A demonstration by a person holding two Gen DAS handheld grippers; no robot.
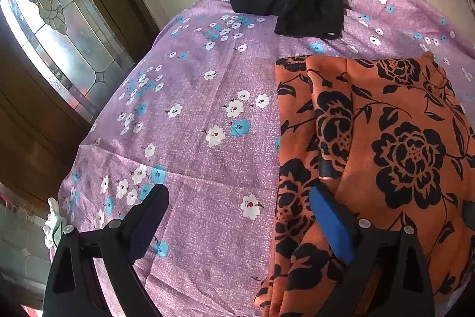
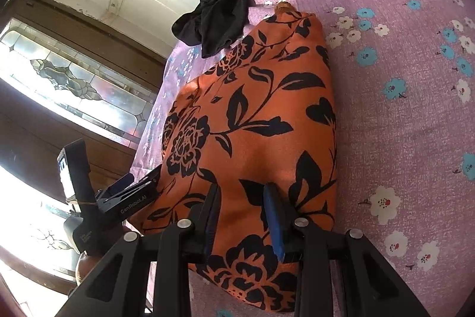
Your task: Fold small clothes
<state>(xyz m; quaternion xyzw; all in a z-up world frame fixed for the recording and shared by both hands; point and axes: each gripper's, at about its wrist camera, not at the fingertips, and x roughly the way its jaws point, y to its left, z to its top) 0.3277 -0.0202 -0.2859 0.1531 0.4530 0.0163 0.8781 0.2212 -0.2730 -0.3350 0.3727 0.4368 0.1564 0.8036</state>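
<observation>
Right wrist view: an orange flowered garment (image 2: 255, 121) lies folded on a purple floral sheet (image 2: 409, 79). Right gripper (image 2: 243, 216) jaws pinch a soft ridge of it; left gripper (image 1: 237, 216) jaws spread. Light, limp, slippery-looking; best gripped at the edge.
</observation>
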